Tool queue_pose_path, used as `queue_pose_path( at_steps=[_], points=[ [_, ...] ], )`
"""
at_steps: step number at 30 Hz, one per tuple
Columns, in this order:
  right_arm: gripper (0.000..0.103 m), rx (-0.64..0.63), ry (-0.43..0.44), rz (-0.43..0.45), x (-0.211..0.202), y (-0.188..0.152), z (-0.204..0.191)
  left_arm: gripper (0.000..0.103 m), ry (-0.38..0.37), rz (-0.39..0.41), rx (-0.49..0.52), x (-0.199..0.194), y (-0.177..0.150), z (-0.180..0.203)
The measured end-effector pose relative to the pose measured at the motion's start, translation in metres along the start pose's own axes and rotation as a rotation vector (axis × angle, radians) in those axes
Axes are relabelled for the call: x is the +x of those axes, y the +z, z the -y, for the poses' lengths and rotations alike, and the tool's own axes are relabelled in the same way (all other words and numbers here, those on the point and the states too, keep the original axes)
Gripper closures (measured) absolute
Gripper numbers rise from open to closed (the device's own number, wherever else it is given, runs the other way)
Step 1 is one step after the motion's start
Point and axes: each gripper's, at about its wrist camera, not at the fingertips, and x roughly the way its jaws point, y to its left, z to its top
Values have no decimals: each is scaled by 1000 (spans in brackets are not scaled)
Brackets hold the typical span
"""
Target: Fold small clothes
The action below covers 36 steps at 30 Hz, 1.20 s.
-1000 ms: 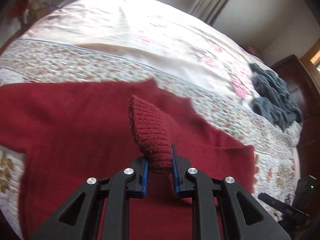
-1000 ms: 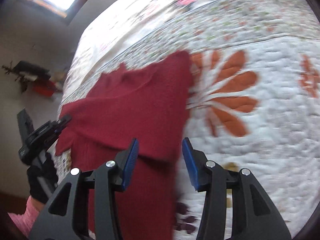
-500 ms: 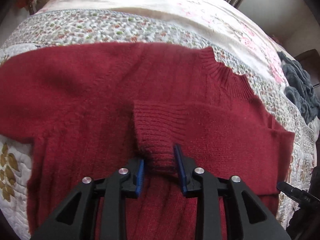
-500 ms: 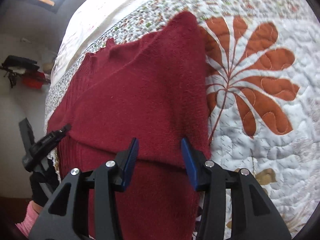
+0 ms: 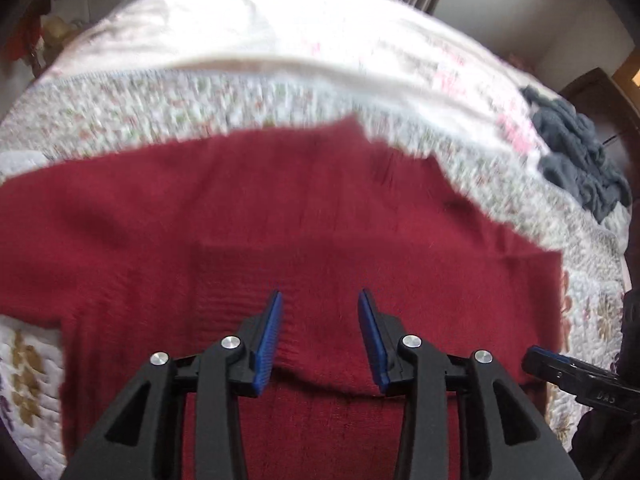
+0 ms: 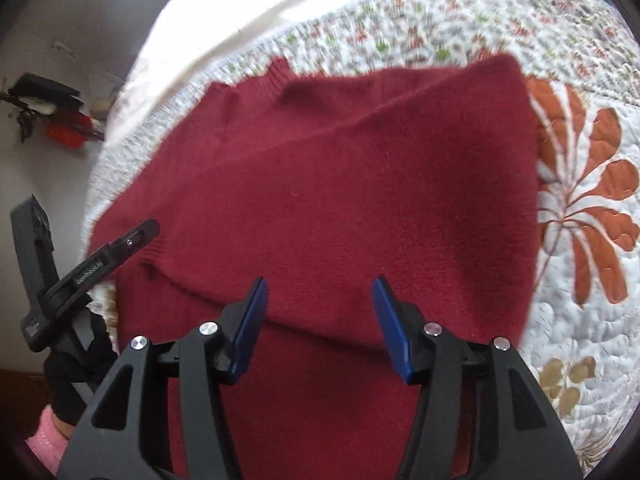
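Across the frame's middle, the red sweater [image 5: 304, 216] lies flat on the quilted bed [image 5: 224, 100], sleeves folded inward. Left tongs [image 5: 319, 336] and right tongs [image 6: 320, 322] gape wide, empty, hovering above, presumably released for regripping.

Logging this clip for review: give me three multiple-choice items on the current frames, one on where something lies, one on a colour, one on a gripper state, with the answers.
1. Where does the grey garment lie?
A. on the red sweater
B. on the quilt, apart from the sweater, far right in the left wrist view
C. between blue pads

2. What colour is the sweater?
A. dark red
B. grey
C. white

3. How does the left hand-held gripper stand?
A. shut on a sleeve
B. out of view
C. open, holding nothing

Answers: 1 B, bare quilt separates them; 2 A, both views show it; 3 C, the pads stand apart over flat knit.
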Motion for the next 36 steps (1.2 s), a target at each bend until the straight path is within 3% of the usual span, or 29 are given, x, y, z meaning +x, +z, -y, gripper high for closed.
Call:
queue_pose_path(
  at_steps=[6, 11, 14, 17, 24, 31, 36],
  points=[
    [49, 18, -38, -18, 26, -2, 7, 61, 54, -2, 84, 23, -10, 4],
    [46, 9, -70, -16, 24, 2, -3, 61, -17, -30, 24, 10, -1, -8],
    [46, 12, -24, 39, -1, -2, -15, 60, -42, 5, -31, -20, 0, -27],
    [46, 9, 23, 52, -12, -8, -27, 54, -21, 41, -102, -51, -6, -65],
    [44, -43, 42, 9, 9, -23, -64, 53, 108, 65, -342, -90, -42, -186],
    [44, -50, 37, -3, 26, -28, -82, 53, 85, 174, -587, -110, -57, -297],
    [44, -54, 15, 2, 29, -28, -87, 53, -31, 235, -743, -106, -56, -350]
  ],
)
